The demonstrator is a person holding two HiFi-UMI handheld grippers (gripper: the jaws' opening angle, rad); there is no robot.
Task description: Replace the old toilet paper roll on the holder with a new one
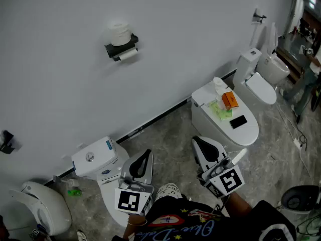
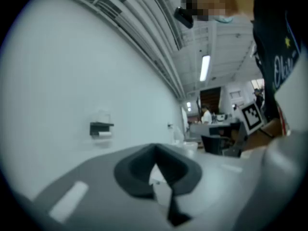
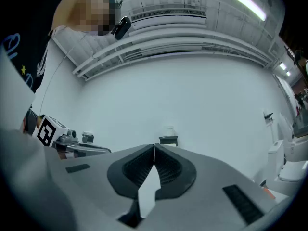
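Claws sit nearest the camera in the head view: the left claw (image 1: 146,155) at 6 o'clock and the right claw (image 1: 197,141) to its 3 o'clock, apart from each other above the grey marble floor (image 1: 165,127). Each gripper view shows its own jaws clenched tip to tip with nothing between them. At 9 o'clock of the left claw stands a toilet with a white cistern (image 1: 93,158). At 1 o'clock of the right claw a second toilet (image 1: 248,132) has its lid down, carrying a black phone (image 1: 237,121), a green packet (image 1: 219,110) and an orange box (image 1: 229,100). A third toilet (image 1: 263,87) stands farther off at 2 o'clock. Farthest, at 11 o'clock on the white wall, hangs the black toilet paper holder (image 1: 115,49), well apart from both claws: a full roll (image 1: 119,33) stands on its shelf, and a second roll (image 1: 128,55) hangs on the bar beneath
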